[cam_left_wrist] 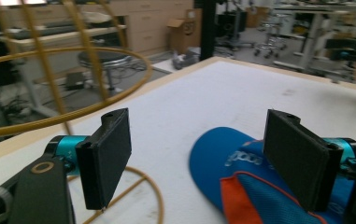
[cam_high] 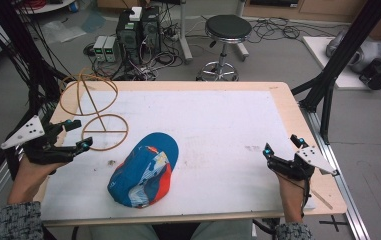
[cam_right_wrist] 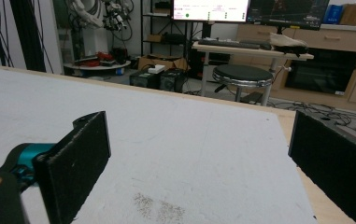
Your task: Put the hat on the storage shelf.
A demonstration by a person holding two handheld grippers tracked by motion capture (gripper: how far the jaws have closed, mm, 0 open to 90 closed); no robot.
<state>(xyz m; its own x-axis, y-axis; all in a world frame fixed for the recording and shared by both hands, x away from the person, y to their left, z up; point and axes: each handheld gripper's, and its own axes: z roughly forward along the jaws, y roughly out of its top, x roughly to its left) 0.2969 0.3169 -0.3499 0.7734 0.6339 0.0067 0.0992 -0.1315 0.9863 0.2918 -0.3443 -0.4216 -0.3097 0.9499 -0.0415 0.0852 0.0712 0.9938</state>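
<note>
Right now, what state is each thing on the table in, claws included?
Cap: lying on the white mat, crumpled, brim toward the far side, held by nothing.
Wire stand: upright at the table's far left corner, nothing hung on it.
Left claw: open, nothing between the jaws, between stand and cap.
Right claw: open, nothing held, over the mat's right edge.
</note>
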